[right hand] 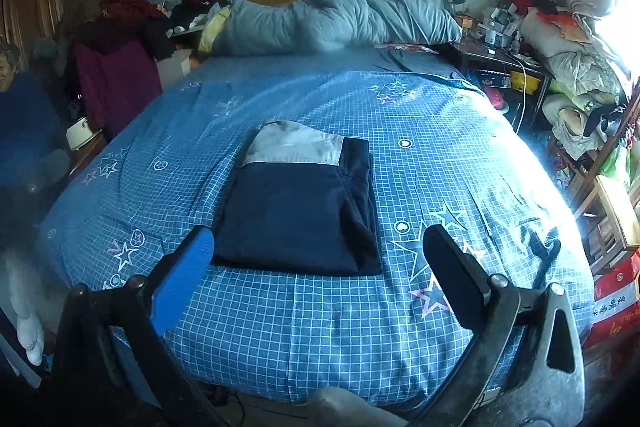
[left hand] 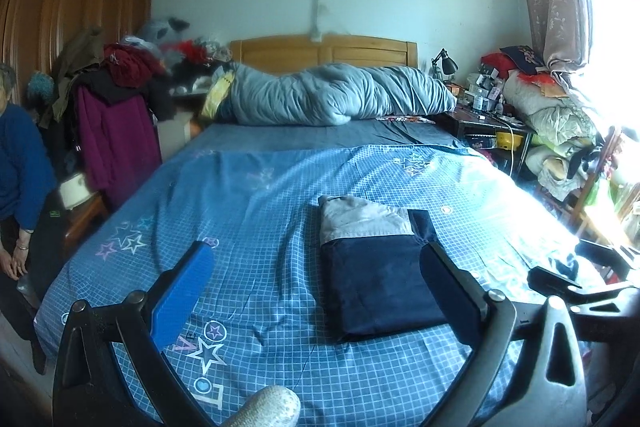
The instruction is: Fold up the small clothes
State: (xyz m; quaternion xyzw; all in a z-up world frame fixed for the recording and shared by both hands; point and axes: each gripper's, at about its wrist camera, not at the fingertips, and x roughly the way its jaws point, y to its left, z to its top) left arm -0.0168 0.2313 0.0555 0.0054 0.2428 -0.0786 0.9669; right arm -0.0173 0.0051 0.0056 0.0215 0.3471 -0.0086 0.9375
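Observation:
A folded garment [left hand: 376, 267] [right hand: 300, 203], navy with a grey band at its far end, lies flat on the blue checked bedspread [left hand: 260, 195] [right hand: 420, 107]. My left gripper [left hand: 320, 263] is open above the bed's near end, its dark finger overlapping the garment's right edge in view, its blue finger well left of it. My right gripper [right hand: 320, 247] is also open, held over the near edge of the garment with nothing between its fingers. The right gripper's body [left hand: 560, 279] shows at the right of the left wrist view.
A grey rolled duvet [left hand: 340, 95] lies against the wooden headboard [left hand: 324, 47]. Piled clothes [left hand: 116, 95] stand left of the bed, a cluttered bedside table [left hand: 484, 115] and stacked bedding [left hand: 560, 115] to the right. A person in blue [left hand: 20, 163] sits at the far left.

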